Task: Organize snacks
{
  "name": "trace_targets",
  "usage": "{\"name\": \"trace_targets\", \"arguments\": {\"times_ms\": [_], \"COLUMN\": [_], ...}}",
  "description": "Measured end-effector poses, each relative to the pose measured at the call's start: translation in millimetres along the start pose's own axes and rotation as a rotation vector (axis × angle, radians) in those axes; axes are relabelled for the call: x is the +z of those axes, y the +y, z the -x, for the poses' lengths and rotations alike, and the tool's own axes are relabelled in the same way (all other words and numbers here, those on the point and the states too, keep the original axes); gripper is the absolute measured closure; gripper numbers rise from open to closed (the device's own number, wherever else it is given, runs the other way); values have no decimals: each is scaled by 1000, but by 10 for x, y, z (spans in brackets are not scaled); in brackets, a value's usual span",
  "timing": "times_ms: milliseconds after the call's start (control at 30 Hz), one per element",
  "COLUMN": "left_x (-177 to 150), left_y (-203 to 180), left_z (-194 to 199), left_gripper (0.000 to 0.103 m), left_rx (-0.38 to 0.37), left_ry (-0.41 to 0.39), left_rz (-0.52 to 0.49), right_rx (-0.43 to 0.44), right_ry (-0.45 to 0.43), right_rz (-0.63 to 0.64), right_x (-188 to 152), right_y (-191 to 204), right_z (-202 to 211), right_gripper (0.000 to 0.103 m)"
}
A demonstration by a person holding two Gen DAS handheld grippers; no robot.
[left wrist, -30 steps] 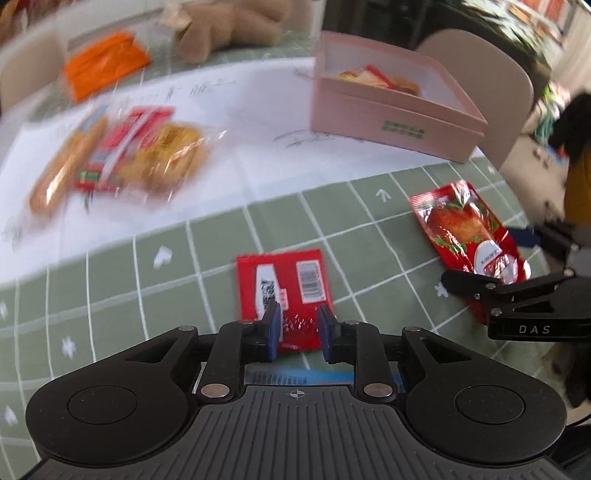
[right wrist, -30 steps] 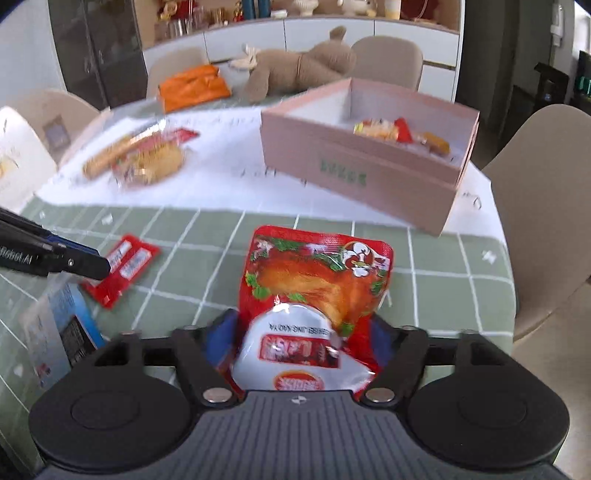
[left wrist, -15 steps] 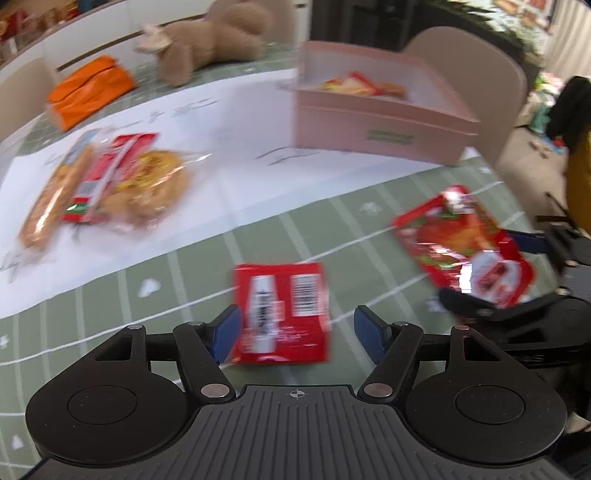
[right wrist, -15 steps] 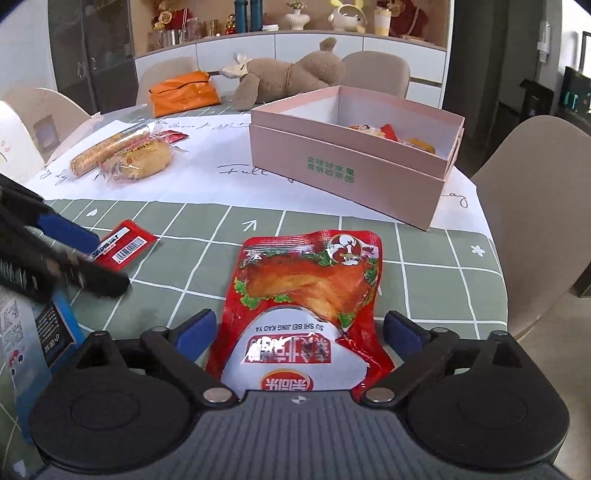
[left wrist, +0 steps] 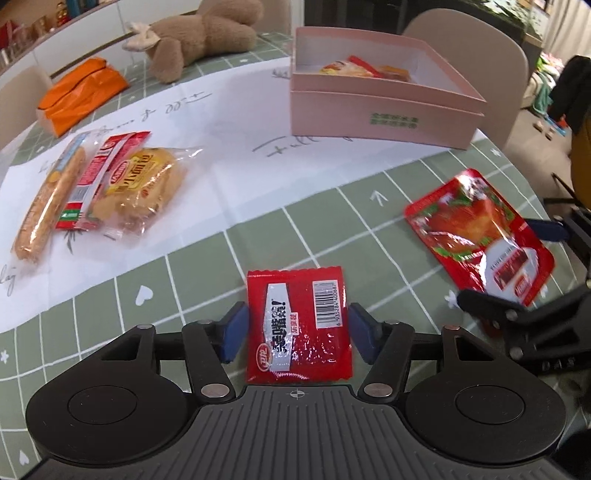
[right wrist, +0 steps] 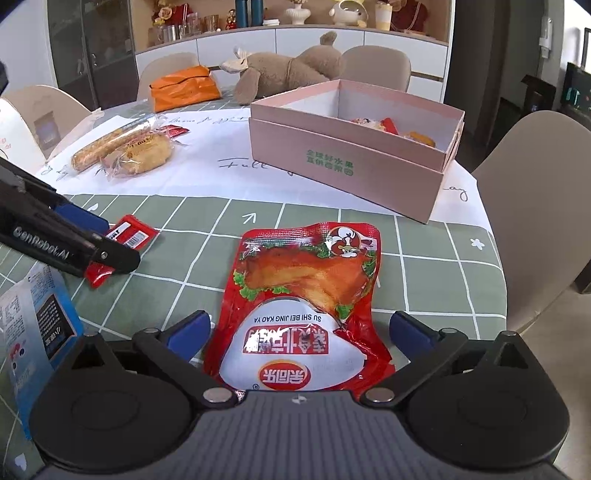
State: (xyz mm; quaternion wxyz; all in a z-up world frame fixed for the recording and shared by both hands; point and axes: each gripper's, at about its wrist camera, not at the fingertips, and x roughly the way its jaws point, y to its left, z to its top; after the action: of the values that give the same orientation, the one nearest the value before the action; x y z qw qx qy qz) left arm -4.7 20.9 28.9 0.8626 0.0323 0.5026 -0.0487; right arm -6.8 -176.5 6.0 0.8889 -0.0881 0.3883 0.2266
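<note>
A small red snack packet (left wrist: 297, 325) lies flat on the green checked tablecloth. My left gripper (left wrist: 298, 332) straddles it, jaws closing, blue pads just beside its two long edges. The right wrist view shows the same packet (right wrist: 129, 236) under the left gripper's fingers (right wrist: 110, 258). A red roast-duck pouch (right wrist: 306, 280) lies flat between the wide jaws of my right gripper (right wrist: 301, 332), which is open with its pads clear of the pouch. The pouch (left wrist: 476, 229) also shows at the right in the left wrist view. An open pink box (left wrist: 384, 114) with a few snacks inside stands beyond.
Bread and sausage packs (left wrist: 110, 184) lie on a white paper sheet at the left. An orange bag (left wrist: 81, 96) and a plush toy (left wrist: 203, 33) sit at the far side. A blue-white carton (right wrist: 33, 325) lies near the left gripper. Beige chairs (right wrist: 535, 206) ring the table.
The left jaws went from nearly shut to wide, then narrowed around the small red packet. The right jaws spread off the duck pouch, which now lies flat.
</note>
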Motion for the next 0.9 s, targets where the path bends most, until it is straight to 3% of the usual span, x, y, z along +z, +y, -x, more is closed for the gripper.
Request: {"name": "trace_targets", "arguments": {"times_ms": [67,133,200,333,600,700,800,867,900], "left_x": [-27,-55,-83,-135,-152,-152,-154,-162,-166], "left_y": [9,40,65,64,81,88,88,92,95], "left_z": [19,45,71,115,119,116,117,121,123], "left_gripper": [41,44,45,47,47,47,47,47,47], "left_rx": [-13,-39,-70,-92,-110,-114,-115,-117,-118], "left_ry": [-4,-10,-13,-18,-15,-18,-20,-23,-24], "left_rz": [5,28,48,58,82,88,88,90,92], "right_rx": [12,29,22,44,52,124,187,199,191], "right_ry": [6,14,7,6,-49,-107,-88,-13,25], "right_rz": [15,46,59,55,78,106,133,130,115], "right_x": [21,81,152,244,336,354,336,292,265], "right_y": [12,53,64,21,102,199,294,322,318], "right_z": [12,68,136,223,427,594,568,387,283], "right_gripper": [16,44,54,65,79,82,73,67,58]}}
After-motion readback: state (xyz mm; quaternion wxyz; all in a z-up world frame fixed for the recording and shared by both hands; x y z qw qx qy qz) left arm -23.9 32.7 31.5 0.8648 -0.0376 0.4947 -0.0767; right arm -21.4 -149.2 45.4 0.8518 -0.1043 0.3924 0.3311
